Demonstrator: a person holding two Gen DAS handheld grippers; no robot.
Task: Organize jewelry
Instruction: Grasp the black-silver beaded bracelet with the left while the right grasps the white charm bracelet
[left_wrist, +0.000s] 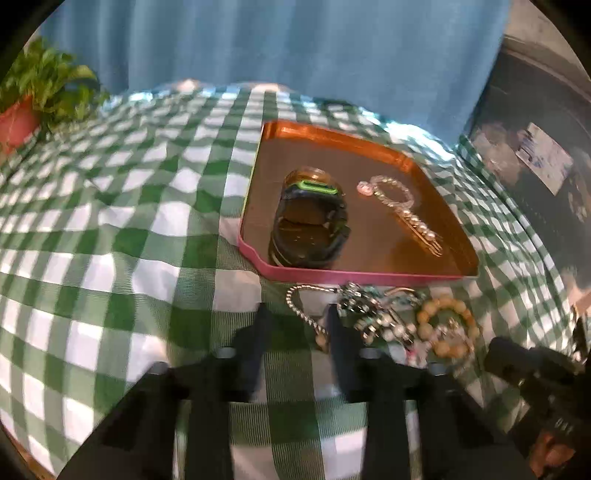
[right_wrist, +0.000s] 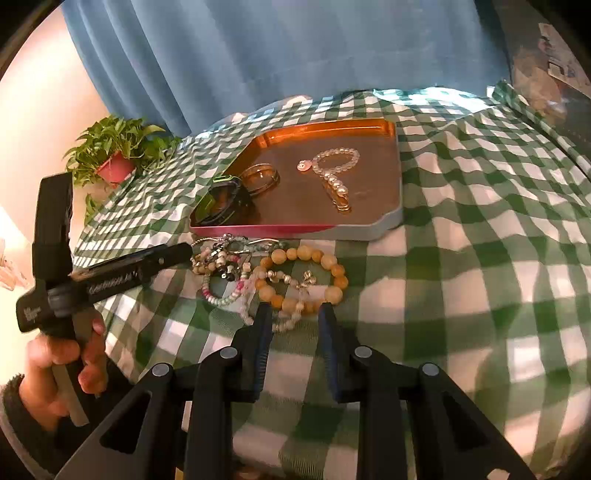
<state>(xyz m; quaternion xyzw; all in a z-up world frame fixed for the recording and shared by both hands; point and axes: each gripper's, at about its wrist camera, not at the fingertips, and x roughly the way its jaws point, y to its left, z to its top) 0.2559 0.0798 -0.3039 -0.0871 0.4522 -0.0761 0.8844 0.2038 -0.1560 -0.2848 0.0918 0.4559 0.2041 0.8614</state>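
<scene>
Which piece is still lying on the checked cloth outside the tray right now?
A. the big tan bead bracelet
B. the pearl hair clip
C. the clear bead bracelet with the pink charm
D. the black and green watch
A: the big tan bead bracelet lies on the cloth in front of the tray, just ahead of the open right gripper, while the watch, hair clip and clear bracelet are inside the tray.

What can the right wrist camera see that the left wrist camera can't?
Only the right wrist view shows the hand holding the left gripper, and the right gripper open at the yellow bead bracelet. Only the left wrist view shows the left gripper's open fingers from behind. Both show the tray, the watch and the plant.
</scene>
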